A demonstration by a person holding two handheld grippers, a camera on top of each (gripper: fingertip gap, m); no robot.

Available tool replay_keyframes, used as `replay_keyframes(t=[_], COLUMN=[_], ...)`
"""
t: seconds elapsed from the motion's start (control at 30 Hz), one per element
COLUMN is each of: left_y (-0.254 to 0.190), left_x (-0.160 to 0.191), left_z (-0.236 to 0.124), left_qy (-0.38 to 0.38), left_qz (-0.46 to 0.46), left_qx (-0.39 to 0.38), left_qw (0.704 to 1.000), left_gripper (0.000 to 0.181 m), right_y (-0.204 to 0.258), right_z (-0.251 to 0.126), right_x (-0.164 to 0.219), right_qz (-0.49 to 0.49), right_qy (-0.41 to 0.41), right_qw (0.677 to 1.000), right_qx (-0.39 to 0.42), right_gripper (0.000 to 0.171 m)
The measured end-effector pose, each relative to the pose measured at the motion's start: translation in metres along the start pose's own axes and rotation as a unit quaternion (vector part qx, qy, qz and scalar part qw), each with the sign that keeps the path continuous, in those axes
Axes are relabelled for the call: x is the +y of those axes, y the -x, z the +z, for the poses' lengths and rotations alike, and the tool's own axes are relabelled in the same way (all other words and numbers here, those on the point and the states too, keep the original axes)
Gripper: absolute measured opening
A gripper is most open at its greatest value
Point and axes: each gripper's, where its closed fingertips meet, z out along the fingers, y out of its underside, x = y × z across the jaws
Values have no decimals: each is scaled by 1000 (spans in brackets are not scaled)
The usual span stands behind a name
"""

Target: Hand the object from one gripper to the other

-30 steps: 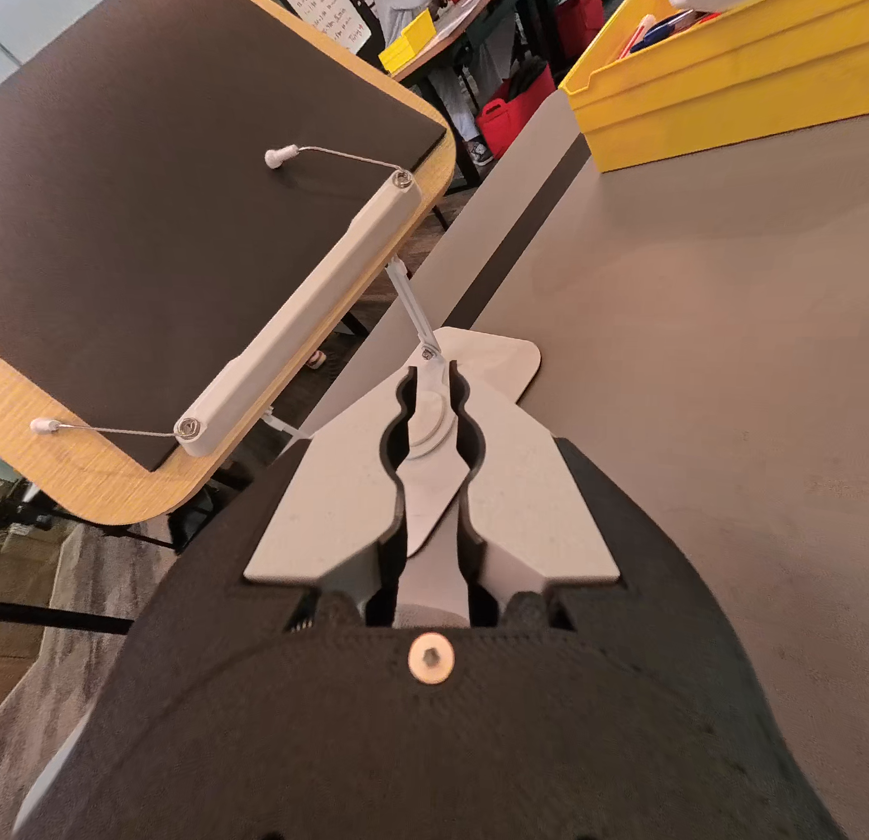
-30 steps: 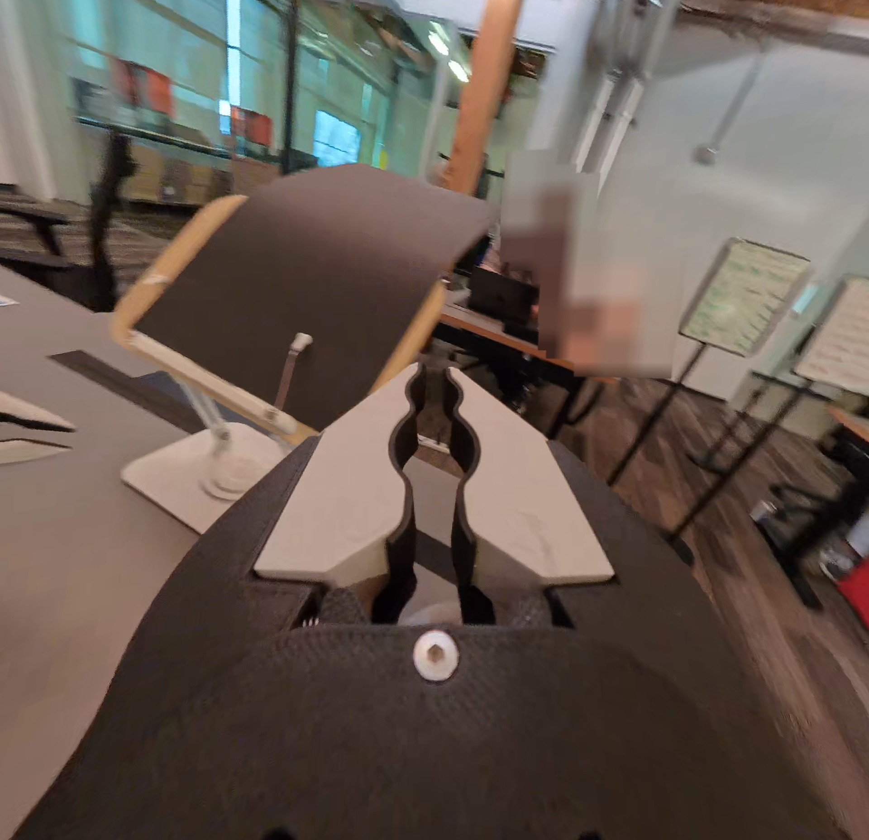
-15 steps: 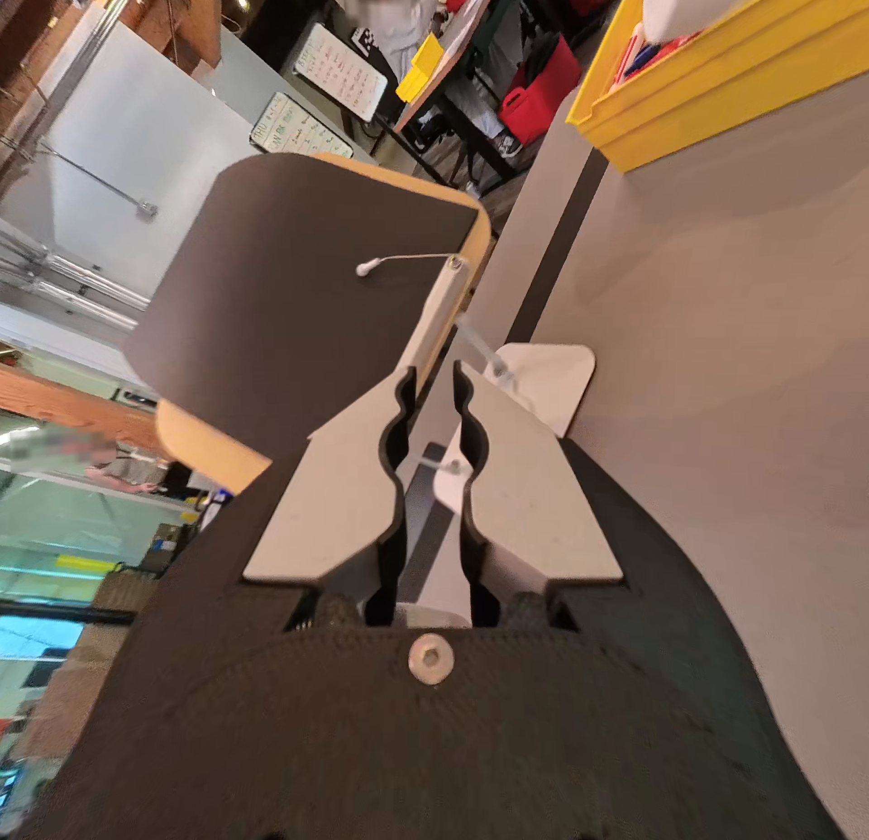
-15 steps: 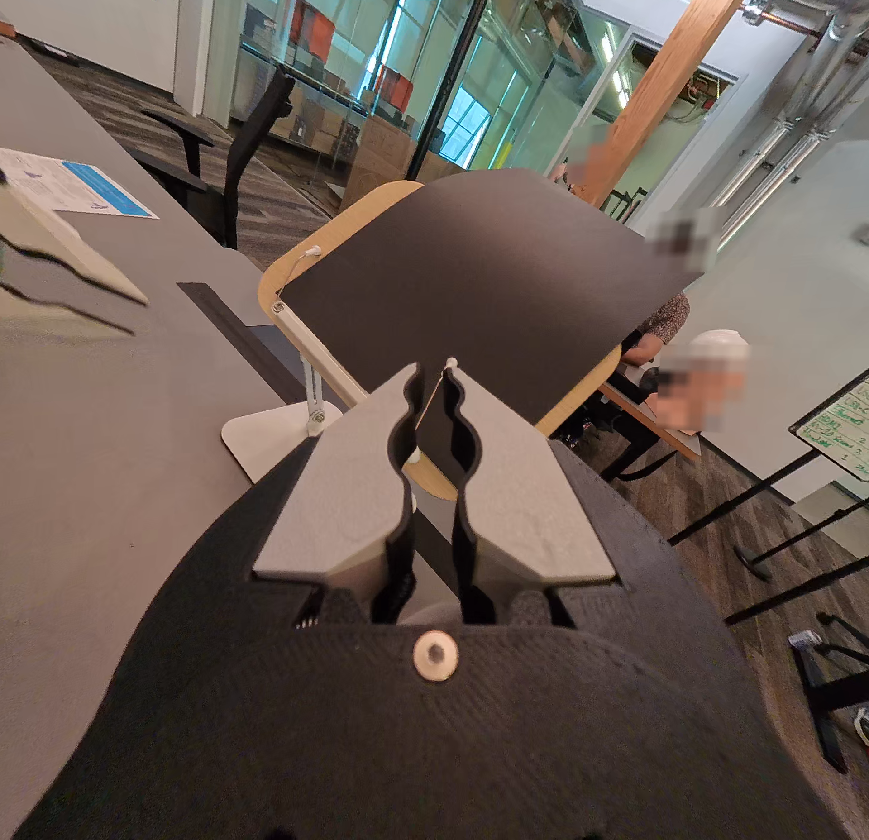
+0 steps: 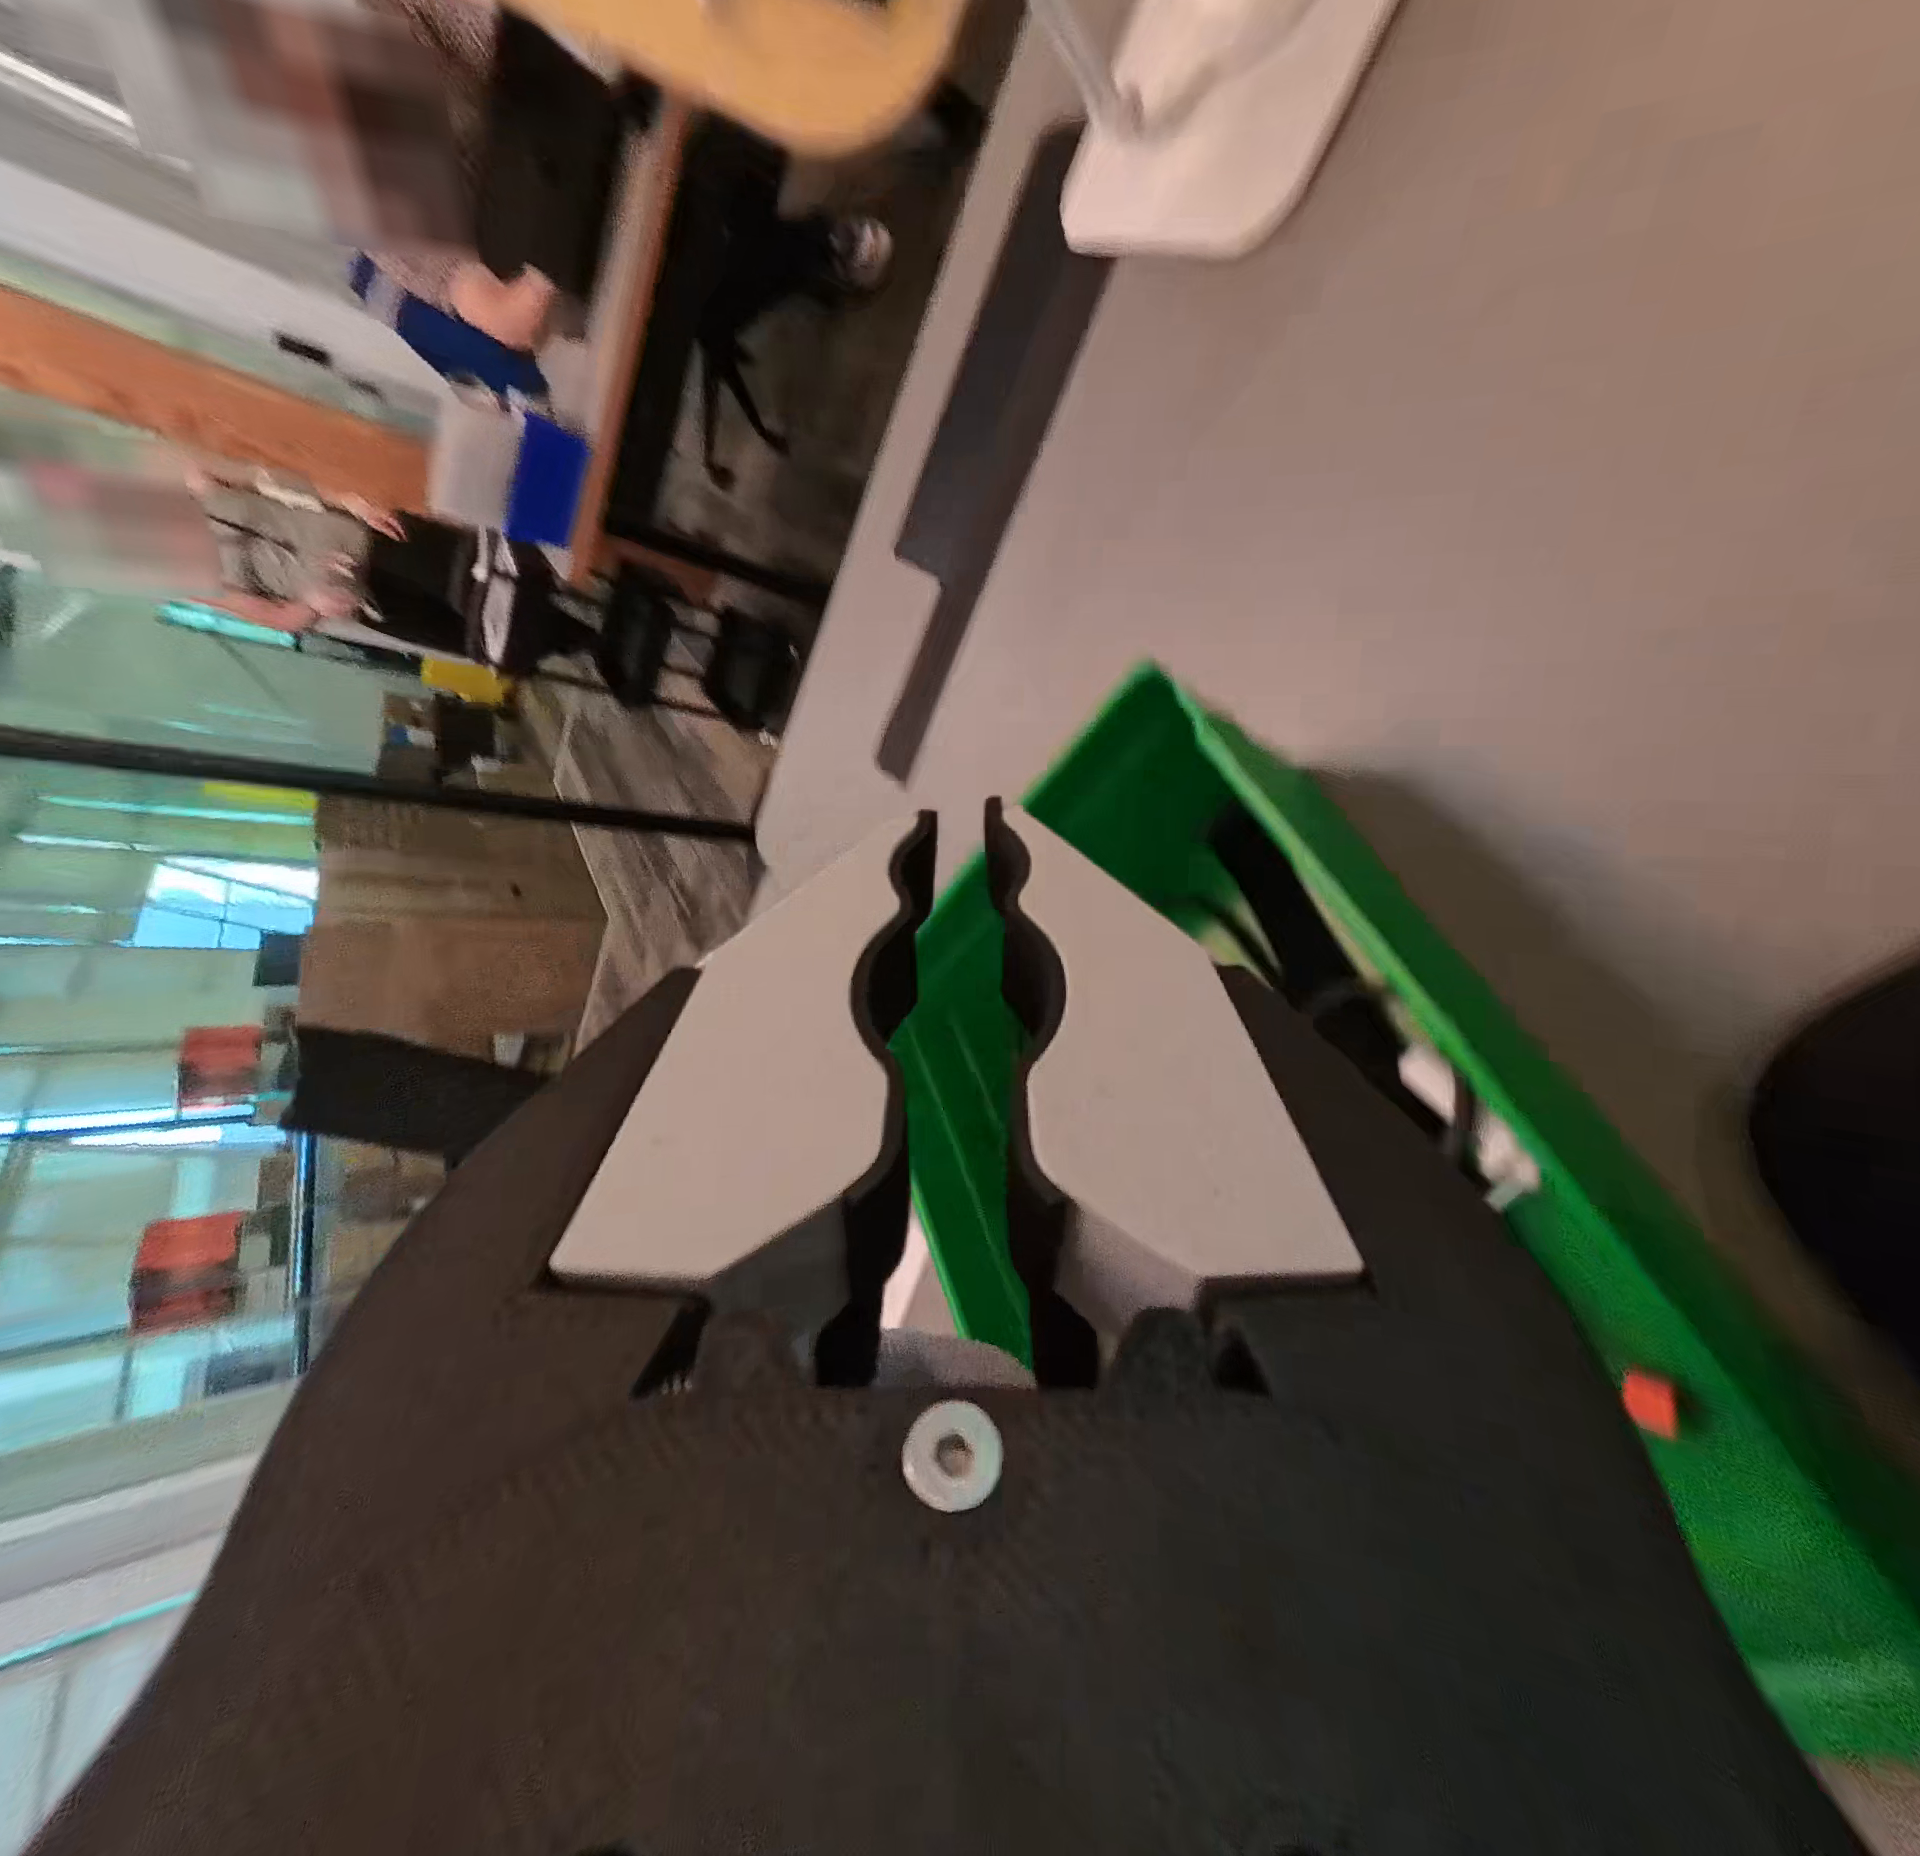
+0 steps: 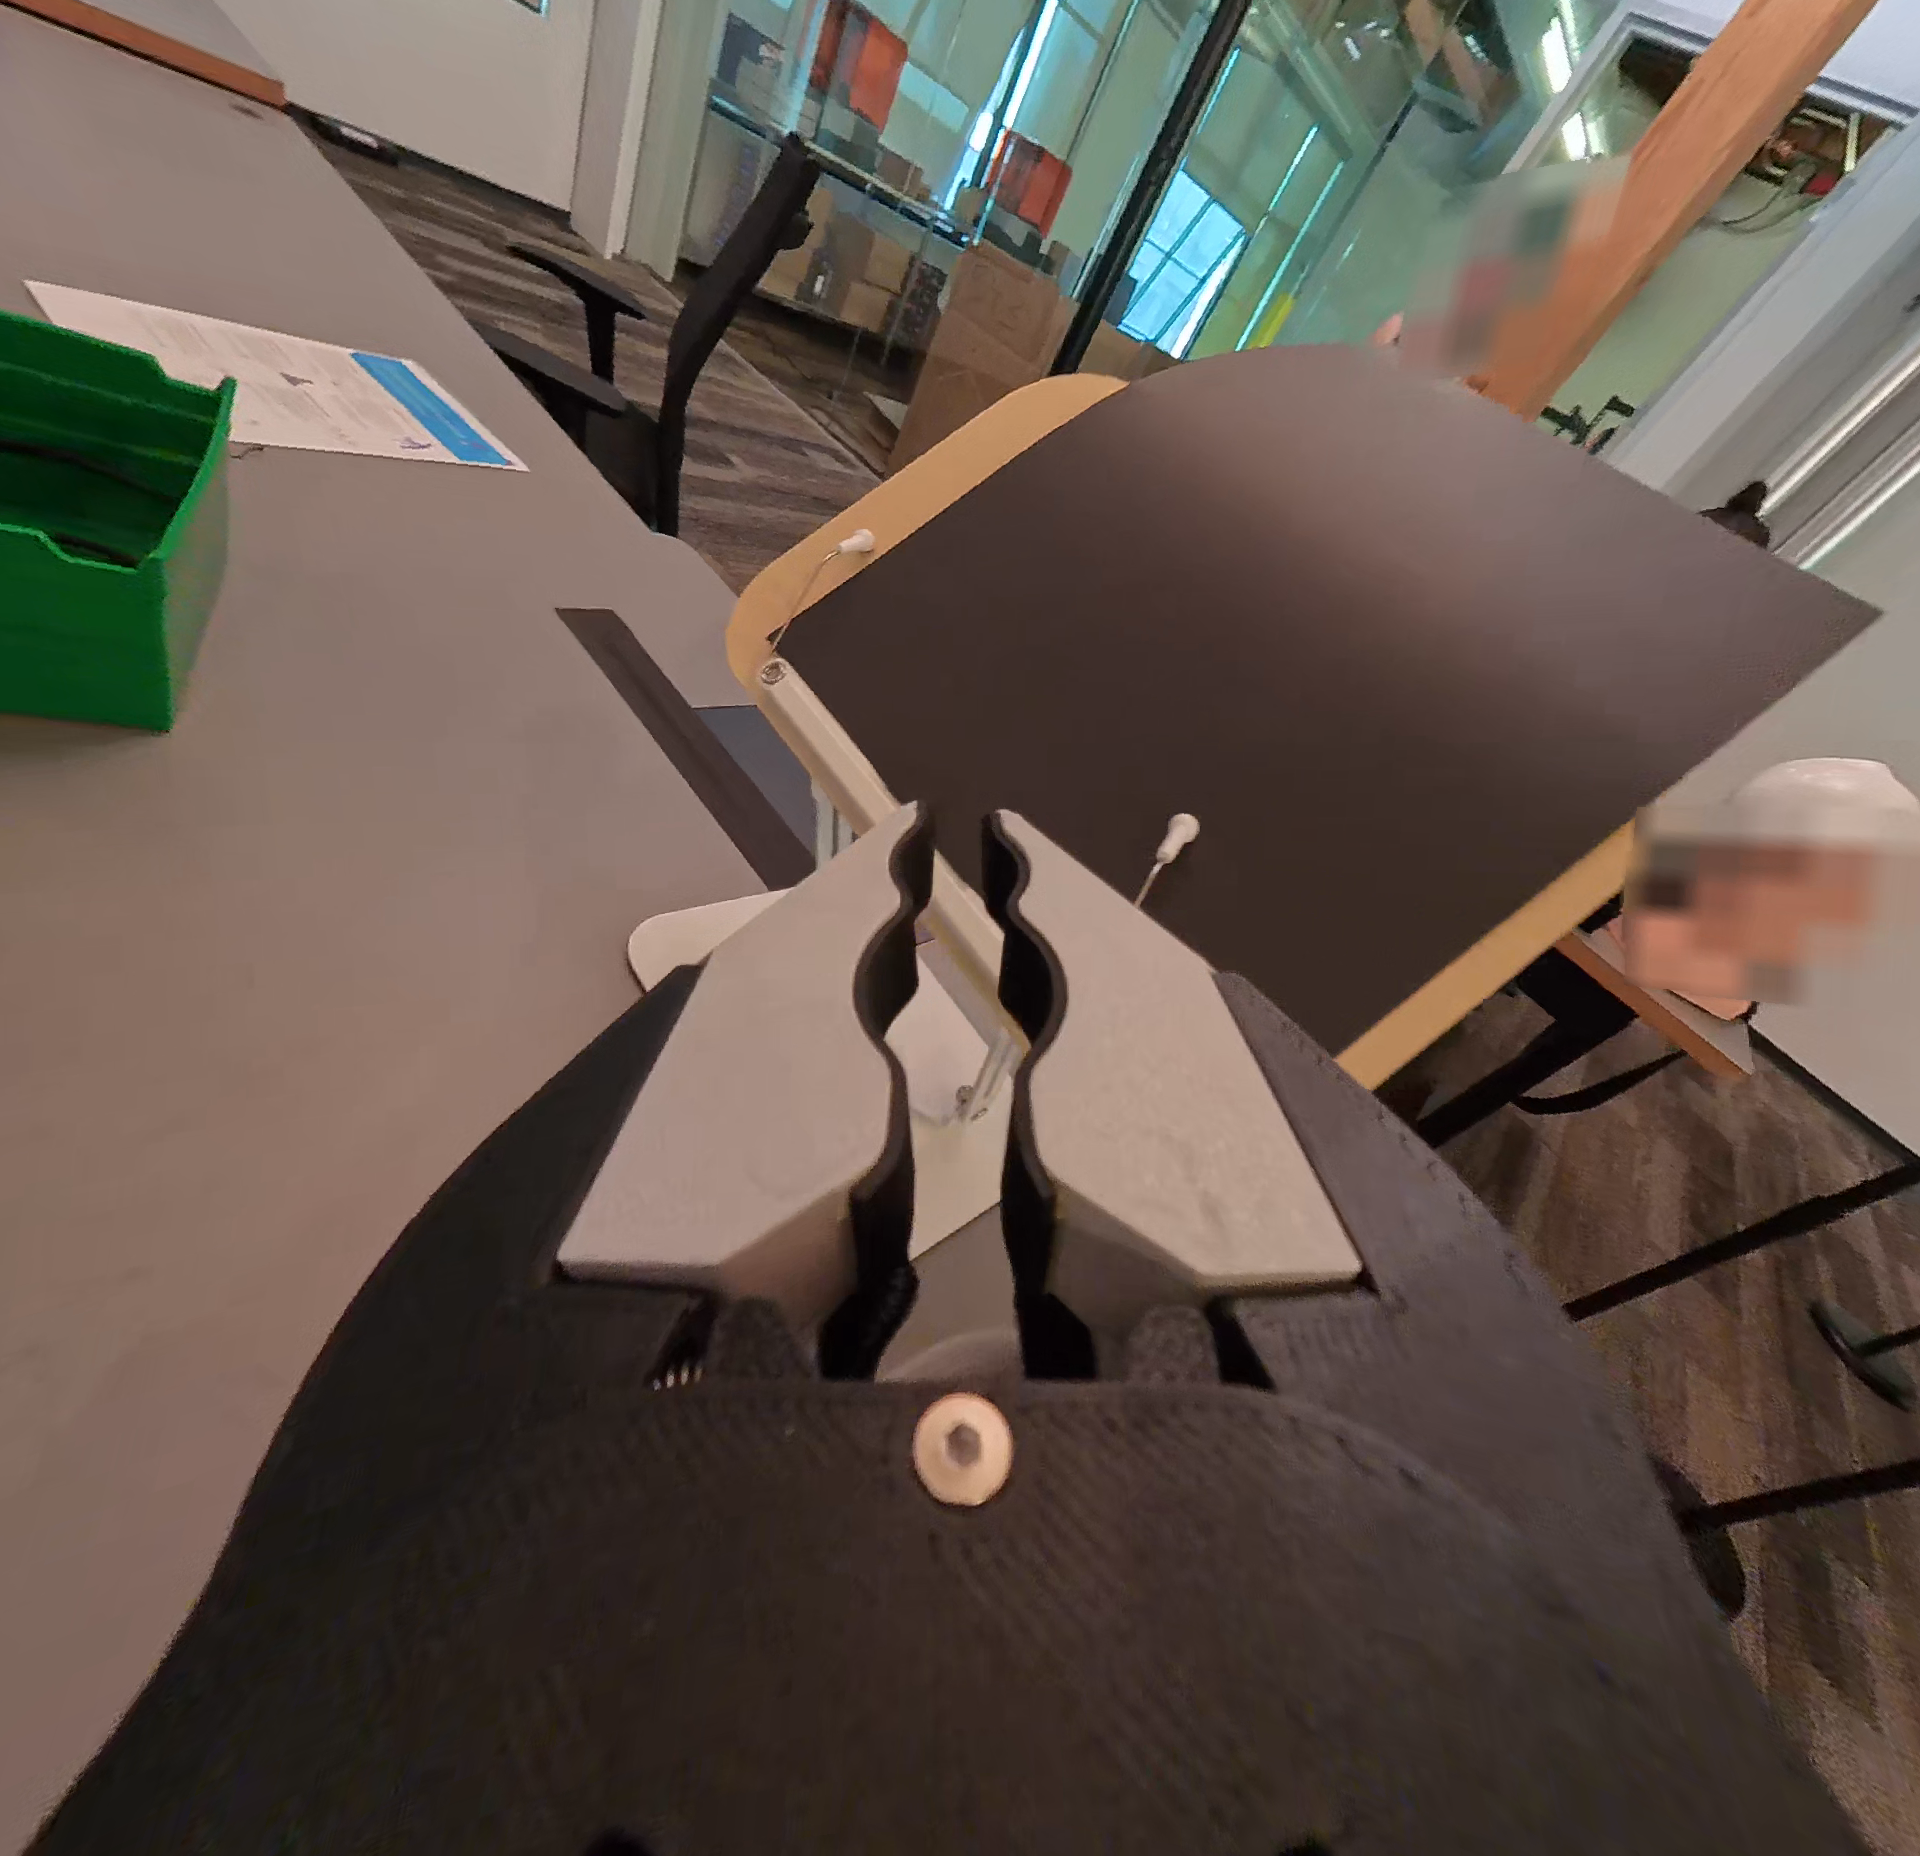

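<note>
My left gripper (image 5: pixel 958 819) hangs close over the near wall of a green plastic bin (image 5: pixel 1351 923) on the grey table. Its jaws stand almost together and hold nothing. The green wall shows through the slit between them. The bin holds black cables, a small white part and a small orange piece (image 5: pixel 1649 1404). The view is blurred. My right gripper (image 6: pixel 956 830) is also nearly closed and empty. It points at a dark board with a wooden rim (image 6: pixel 1299 684) on a white stand. The green bin (image 6: pixel 104 559) lies far to its left.
The stand's white base (image 5: pixel 1226 123) sits near the table's far edge, beside a dark slot (image 6: pixel 665 694). A paper sheet (image 6: pixel 281 383) lies behind the bin. A dark rounded object (image 5: pixel 1849 1131) is at the right edge. A black chair (image 6: pixel 717 279) and people are beyond the table. There is about 40 cm between the tips of the two grippers.
My left gripper has swung away from the board stand to the green bin, which now fills its lower right. My right gripper has turned so the bin shows at its left. Jaws unchanged.
</note>
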Motion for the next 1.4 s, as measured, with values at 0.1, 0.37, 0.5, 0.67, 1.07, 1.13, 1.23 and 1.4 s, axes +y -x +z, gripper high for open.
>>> replay_keyframes(t=[0.1,0.37,0.5,0.67,1.07,1.13,1.23,1.4], left_y=[-31,-118,-139,-144,-146,-137,-121,-95], left_x=[47,135,161,176,193,192,191,186], left_z=[-7,-3,6,17,23,20,12,-1], left_qy=[39,121,135,142,171,167,164,166], left_qz=[-15,-20,-37,-53,-57,-63,-72,-65], left_qx=[59,213,257,285,302,283,256,216], left_qw=[997,969,956,947,936,942,950,960], left_gripper=[7,12,13,13,0,0,0,0], right_y=[15,60,75,87,89,90,91,90], right_z=[13,45,55,62,62,61,60,57], right_x=[5,17,23,29,27,25,22,14], right_qz=[-5,-32,-32,-40,-40,-41,-43,-44], right_qy=[9,37,41,51,45,43,39,29], right_qw=[1000,996,994,992,992,992,992,992], right_qx=[-20,-73,-93,-109,-114,-115,-116,-115], right_gripper=[6,7,8,8,9,9,9,9])
